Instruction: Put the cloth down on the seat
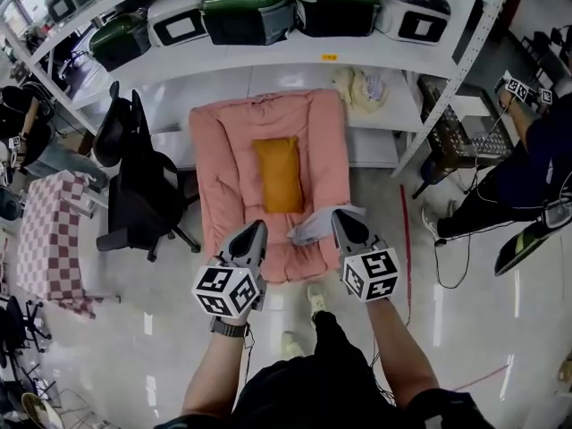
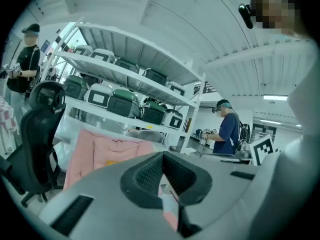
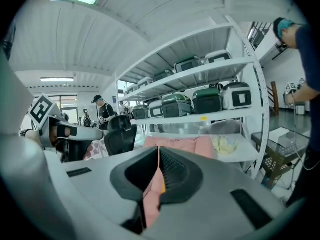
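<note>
Tight pinch: left gripper (image 1: 254,233) and right gripper (image 1: 345,222) hold the pink cloth (image 1: 268,119) by its near edge; only the gripper views show the clamped fabric.

From above, I have clear room over the pink cloth (image 1: 234,150); only the orange pad (image 1: 279,172) rises at its middle. At the far end the rack (image 1: 268,61) blocks me: its loaded shelf stands over that edge, and a cream bundle (image 1: 360,88) sits just right of the cloth there. A black office chair (image 1: 134,186) crowds the cloth's left side. The rack's slanted post (image 1: 444,96) stands near the right side, with a person (image 1: 532,155) beyond it. The floor (image 1: 161,329) on my near side is open left and right.
</note>
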Demonstrator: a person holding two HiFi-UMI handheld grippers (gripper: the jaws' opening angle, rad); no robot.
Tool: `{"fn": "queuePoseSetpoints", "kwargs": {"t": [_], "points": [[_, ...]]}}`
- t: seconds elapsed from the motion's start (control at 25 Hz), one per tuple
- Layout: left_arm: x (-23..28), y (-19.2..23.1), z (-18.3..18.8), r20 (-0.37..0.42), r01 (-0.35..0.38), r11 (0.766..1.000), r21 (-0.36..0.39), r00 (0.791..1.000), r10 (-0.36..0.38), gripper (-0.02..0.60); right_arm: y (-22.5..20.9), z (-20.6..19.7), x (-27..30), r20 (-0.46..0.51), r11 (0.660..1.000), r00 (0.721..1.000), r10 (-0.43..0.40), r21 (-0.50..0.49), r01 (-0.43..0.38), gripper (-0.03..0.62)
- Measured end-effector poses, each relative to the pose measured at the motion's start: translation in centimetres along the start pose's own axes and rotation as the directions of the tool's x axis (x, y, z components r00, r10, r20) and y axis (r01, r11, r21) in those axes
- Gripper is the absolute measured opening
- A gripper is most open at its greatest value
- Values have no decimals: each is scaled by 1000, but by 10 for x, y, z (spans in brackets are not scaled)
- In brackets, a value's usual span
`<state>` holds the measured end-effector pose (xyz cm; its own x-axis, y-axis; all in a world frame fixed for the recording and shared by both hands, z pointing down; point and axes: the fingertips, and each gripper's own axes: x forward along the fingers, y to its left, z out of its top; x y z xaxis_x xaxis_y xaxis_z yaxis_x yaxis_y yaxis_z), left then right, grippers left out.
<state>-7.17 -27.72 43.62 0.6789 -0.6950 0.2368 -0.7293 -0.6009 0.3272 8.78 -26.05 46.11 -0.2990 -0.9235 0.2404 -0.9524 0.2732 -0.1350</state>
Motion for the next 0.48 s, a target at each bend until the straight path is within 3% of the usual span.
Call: {"fn": "queuePoseSetpoints", "kwargs": {"t": [0.48], "points": [[-68, -4, 75, 142, -51, 997, 60, 989, 42, 6, 63, 89, -25, 144, 992, 988, 57, -123, -39, 6]]}}
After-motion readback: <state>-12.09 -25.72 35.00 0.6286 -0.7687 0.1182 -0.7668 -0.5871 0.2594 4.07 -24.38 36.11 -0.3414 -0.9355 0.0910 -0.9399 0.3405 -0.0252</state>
